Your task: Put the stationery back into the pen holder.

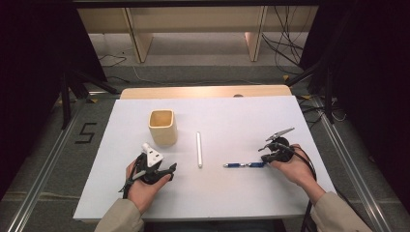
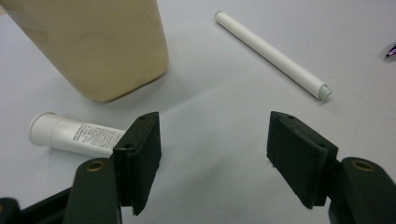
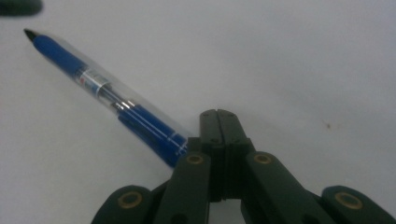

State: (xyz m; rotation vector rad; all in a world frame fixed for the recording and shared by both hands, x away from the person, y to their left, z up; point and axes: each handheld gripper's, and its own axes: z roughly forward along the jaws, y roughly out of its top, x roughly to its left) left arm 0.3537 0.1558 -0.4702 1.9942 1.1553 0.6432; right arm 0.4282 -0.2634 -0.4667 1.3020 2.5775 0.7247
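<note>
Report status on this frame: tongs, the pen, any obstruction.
Left tongs open, nothing between. Right tongs shut, empty, beside the blue pen lying flat on the table. White tube and beige cup stand apart; nothing blocking.

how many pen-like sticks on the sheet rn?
2. White stick lies mid-sheet, right of the beige cup. Blue pen lies at the right gripper, beside its shut jaws. None seem hidden.
</note>
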